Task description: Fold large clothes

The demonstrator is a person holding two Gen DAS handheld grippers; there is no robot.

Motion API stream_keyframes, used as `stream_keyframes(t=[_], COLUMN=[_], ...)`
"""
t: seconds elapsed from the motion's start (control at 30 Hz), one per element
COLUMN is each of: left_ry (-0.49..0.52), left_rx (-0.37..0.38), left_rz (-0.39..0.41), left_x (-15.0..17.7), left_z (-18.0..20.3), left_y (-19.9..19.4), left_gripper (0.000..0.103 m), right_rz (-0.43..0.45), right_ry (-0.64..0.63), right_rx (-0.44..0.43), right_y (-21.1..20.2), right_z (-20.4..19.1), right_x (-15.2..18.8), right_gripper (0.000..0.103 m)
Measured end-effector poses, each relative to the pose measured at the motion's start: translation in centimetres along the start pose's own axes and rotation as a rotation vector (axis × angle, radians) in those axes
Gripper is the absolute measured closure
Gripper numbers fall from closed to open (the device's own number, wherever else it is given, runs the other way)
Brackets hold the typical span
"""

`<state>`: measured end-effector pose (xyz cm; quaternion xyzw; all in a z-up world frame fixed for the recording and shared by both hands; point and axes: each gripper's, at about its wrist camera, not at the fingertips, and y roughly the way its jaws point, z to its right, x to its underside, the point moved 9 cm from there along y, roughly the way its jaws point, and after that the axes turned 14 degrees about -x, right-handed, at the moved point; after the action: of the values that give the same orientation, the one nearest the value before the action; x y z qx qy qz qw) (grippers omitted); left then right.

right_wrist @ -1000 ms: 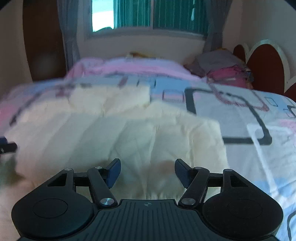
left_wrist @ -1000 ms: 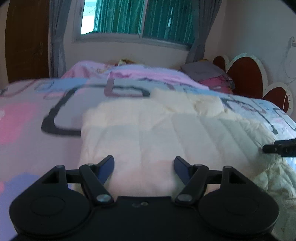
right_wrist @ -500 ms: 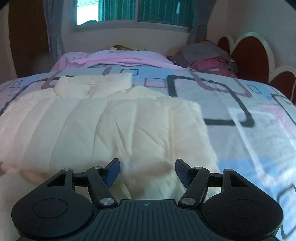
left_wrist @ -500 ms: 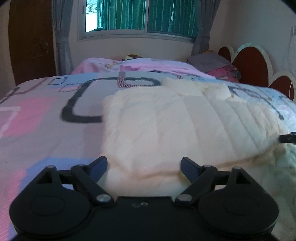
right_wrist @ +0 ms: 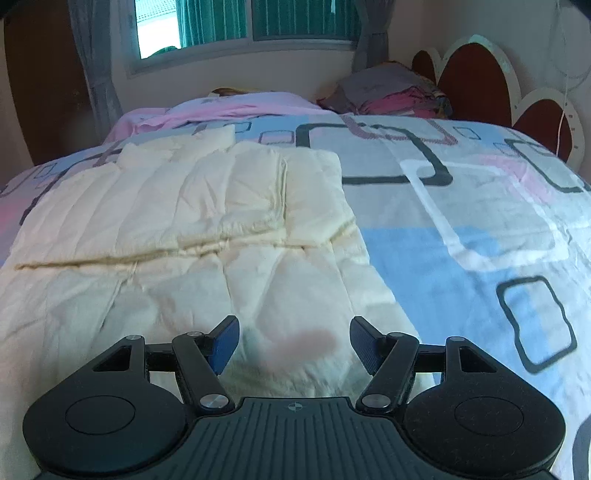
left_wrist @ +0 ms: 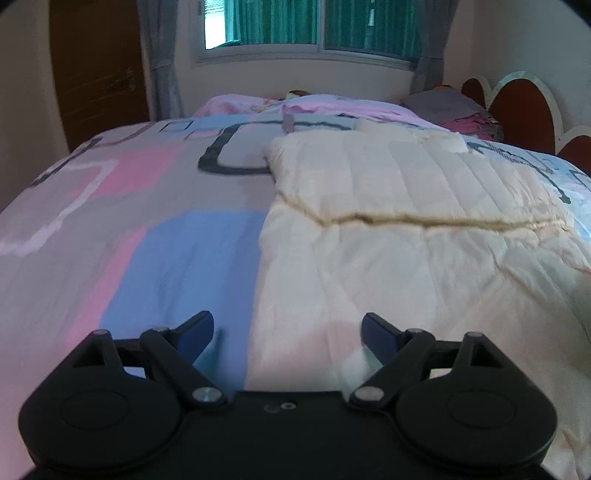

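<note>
A large cream quilted garment (left_wrist: 406,229) lies spread on the bed, its far part folded over the near part with the fold edge running across the middle. It also shows in the right wrist view (right_wrist: 192,229). My left gripper (left_wrist: 287,332) is open and empty, low over the garment's near left edge. My right gripper (right_wrist: 293,341) is open and empty, low over the garment's near right part. Neither gripper touches the cloth as far as I can tell.
The bed (left_wrist: 129,229) has a pink, blue and grey patterned cover (right_wrist: 480,206). A pile of folded clothes (right_wrist: 391,94) lies at the far right by the red headboard (right_wrist: 476,77). A window (left_wrist: 314,26) and curtains stand behind the bed.
Both grippers have pulled back toward the near side of the bed. The fold edge of the garment now lies across the middle, farther from the fingers.
</note>
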<state>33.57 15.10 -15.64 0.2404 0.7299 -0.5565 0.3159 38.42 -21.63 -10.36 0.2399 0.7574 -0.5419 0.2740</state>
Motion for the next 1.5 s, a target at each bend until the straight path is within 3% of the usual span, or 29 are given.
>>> stream_keyframes(t=[0.23,0.33,0.57,0.73,0.87,0.9,0.93,1.0,1.03,1.07,1.1,1.13,1.17,1.33,1.5], left_ry=[-0.044,-0.103,-0.287,-0.359,-0.399,-0.41,-0.425,-0.441,-0.417,-0.388,-0.376,-0.401,-0.451,-0.605,-0.671], left_rx=[-0.019,-0.014,0.082,0.171,0.262,0.294,0.344,0.412,0.415,0.401,0.379,0.38,0.395,0.44,0.465], left_rz=[-0.023,-0.058,-0.143,-0.154,-0.167,-0.17,-0.179,-0.207,-0.208,-0.208,-0.214,-0.21,-0.198,-0.03,0.071], left_x=[3.9,5.7,9.4,10.4,10.3,10.1,10.0,9.7,9.4,9.3,9.4,9.4,9.2,7.2,3.3], left_z=[-0.8,-1.8,-3.9,-4.1,-3.8,-3.7,-3.5,-2.7,-2.2,-1.7,-1.4,-1.4,-1.6,-2.7,-3.6], left_y=[-4.2,-5.3,-7.3,-8.2,-7.7,-7.6,-7.4,-7.1,-7.1,-7.0,-6.7,-6.6,-6.6,-9.7,-11.4], left_gripper=[0.017,0.018,0.019,0.019,0.019,0.02,0.02,0.024,0.03,0.051,0.072,0.088,0.095,0.098,0.098], right_rz=[0.027,0.05,0.04,-0.015,0.029,0.035,0.033,0.02,0.005,-0.017,-0.015,-0.004,0.01,0.153,0.253], right_ry=[0.084,0.14,0.23,0.393,0.417,0.434,0.45,0.439,0.424,0.426,0.421,0.412,0.408,0.427,0.403], right_rx=[-0.038,-0.075,-0.154,-0.304,-0.373,-0.414,-0.442,-0.467,-0.475,-0.487,-0.495,-0.502,-0.507,-0.586,-0.631], right_y=[-5.0,-7.3,-10.9,-10.3,-10.5,-10.4,-10.1,-9.4,-9.0,-8.6,-8.5,-8.7,-8.9,-12.7,-14.8], right_z=[2.9,4.3,6.3,7.4,7.6,7.5,7.5,7.4,7.1,6.9,6.7,6.5,6.3,6.2,5.4], right_x=[3.7,5.2,9.0,12.3,12.3,12.1,12.0,11.7,11.5,11.5,11.4,11.2,11.2,8.3,3.1], right_gripper=[0.037,0.013,0.013,0.017,0.019,0.021,0.031,0.041,0.063,0.078,0.081,0.086,0.089,0.091,0.091])
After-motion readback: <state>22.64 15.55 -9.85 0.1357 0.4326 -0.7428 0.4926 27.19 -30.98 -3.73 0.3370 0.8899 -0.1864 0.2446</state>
